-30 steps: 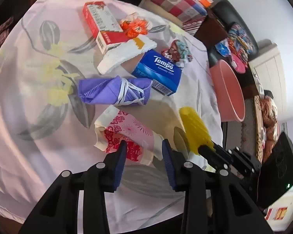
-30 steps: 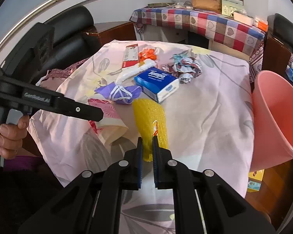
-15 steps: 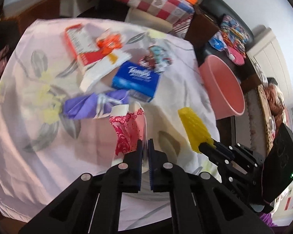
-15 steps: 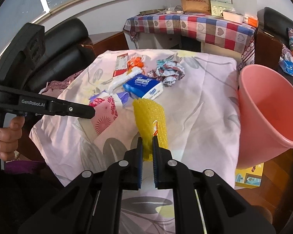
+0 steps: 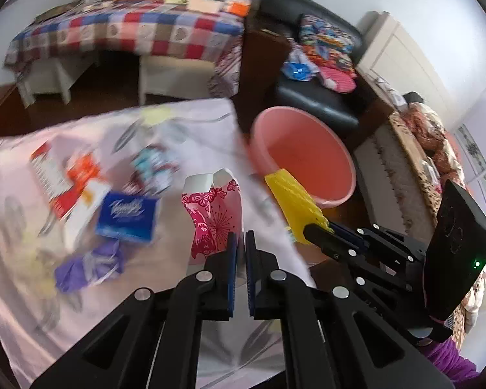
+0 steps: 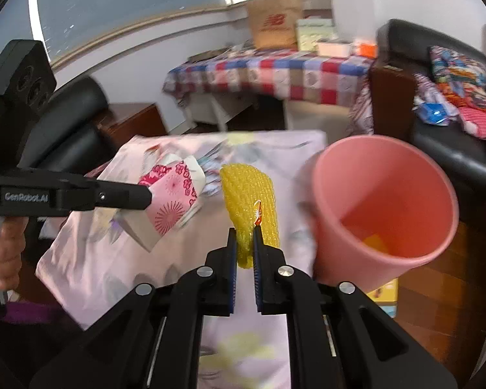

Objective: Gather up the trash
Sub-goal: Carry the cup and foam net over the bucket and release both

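Note:
My left gripper is shut on a pink and white patterned paper cup and holds it above the table, left of the pink bin. The cup also shows in the right wrist view. My right gripper is shut on a yellow bubble-wrap piece, seen too in the left wrist view, close to the pink bin. A small yellow item lies inside the bin.
On the pink floral tablecloth lie a blue Tempo tissue pack, a purple mask, a red and white box, an orange wrapper and a crumpled wrapper. A black sofa stands behind the bin.
Both grippers have lifted and moved right toward the pink bin, each carrying its item. The left one closed on the cup a second ago.

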